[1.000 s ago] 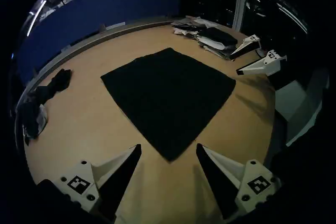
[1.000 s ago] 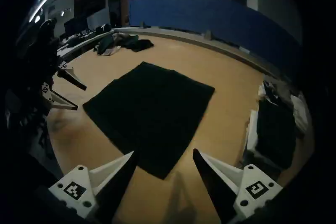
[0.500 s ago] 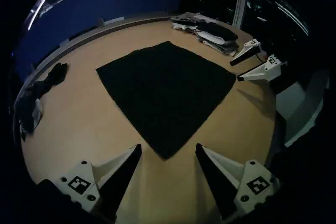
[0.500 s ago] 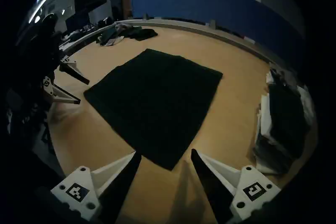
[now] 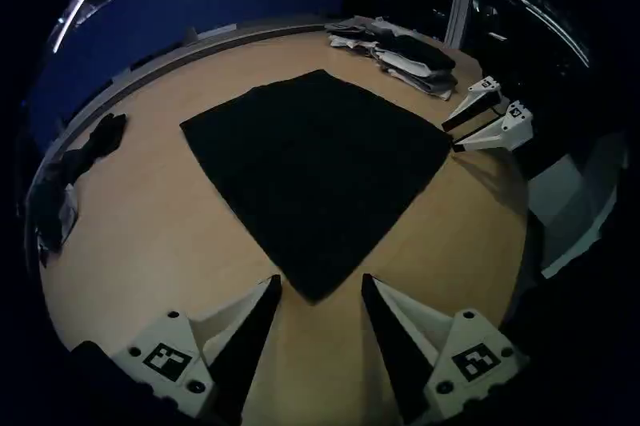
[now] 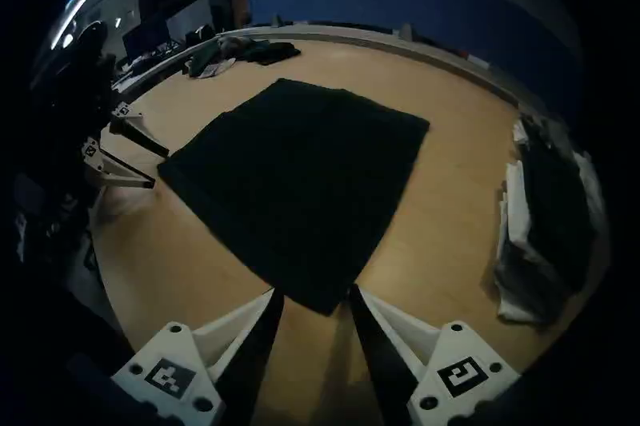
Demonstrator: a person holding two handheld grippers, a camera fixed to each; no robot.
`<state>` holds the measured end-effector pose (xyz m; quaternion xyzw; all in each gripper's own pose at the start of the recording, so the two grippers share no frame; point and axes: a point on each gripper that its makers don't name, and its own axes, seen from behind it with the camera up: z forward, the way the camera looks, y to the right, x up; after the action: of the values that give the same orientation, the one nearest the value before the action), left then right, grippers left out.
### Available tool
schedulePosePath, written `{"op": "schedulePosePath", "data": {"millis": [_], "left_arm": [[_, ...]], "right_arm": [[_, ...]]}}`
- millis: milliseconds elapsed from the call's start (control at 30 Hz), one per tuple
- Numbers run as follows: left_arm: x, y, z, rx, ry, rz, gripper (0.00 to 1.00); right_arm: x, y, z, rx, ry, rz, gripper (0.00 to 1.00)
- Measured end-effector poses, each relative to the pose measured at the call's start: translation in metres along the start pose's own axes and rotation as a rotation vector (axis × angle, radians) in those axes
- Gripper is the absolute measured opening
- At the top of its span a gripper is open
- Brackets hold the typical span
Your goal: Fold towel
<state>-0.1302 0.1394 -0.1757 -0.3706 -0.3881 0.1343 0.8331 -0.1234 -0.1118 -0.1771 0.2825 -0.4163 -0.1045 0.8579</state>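
Left gripper (image 5: 318, 282): fingers spread, straddling one near corner of the towel (image 5: 320, 154); no pinch visible.
Right gripper (image 6: 315, 293): fingers spread, straddling the adjacent near corner; no pinch visible.
Key relation: towel lies flat, directly ahead of both grippers; each is equally close to its own corner. Towel nearly square, long axis unclear.
Surface: wooden table (image 5: 144, 218), towel central.
Room: cloth stack (image 6: 544, 218), loose heap (image 5: 72, 178), blue partition (image 5: 160, 10); dim.
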Motion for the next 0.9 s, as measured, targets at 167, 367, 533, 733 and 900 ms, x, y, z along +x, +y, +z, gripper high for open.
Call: {"op": "schedulePosePath", "data": {"millis": [167,367,533,733,900], "left_arm": [[-0.001,-0.005,0.001,0.013,-0.009,0.006,0.57],[-0.001,-0.010,0.001,0.037,-0.012,0.017,0.44],[-0.001,-0.012,0.002,0.047,-0.015,0.021,0.38],[-0.001,-0.014,0.004,0.064,-0.019,0.054,0.27],[0.000,-0.012,0.004,0.069,-0.020,0.063,0.25]], "right_arm": [[-0.004,0.001,0.000,-0.005,-0.013,-0.006,0.52],[-0.004,0.003,-0.001,-0.023,-0.013,-0.015,0.43],[-0.004,0.004,-0.001,-0.020,-0.016,-0.009,0.43],[-0.004,0.002,-0.001,-0.018,-0.019,-0.014,0.34],[-0.005,0.000,0.000,-0.018,-0.022,-0.017,0.27]]}}
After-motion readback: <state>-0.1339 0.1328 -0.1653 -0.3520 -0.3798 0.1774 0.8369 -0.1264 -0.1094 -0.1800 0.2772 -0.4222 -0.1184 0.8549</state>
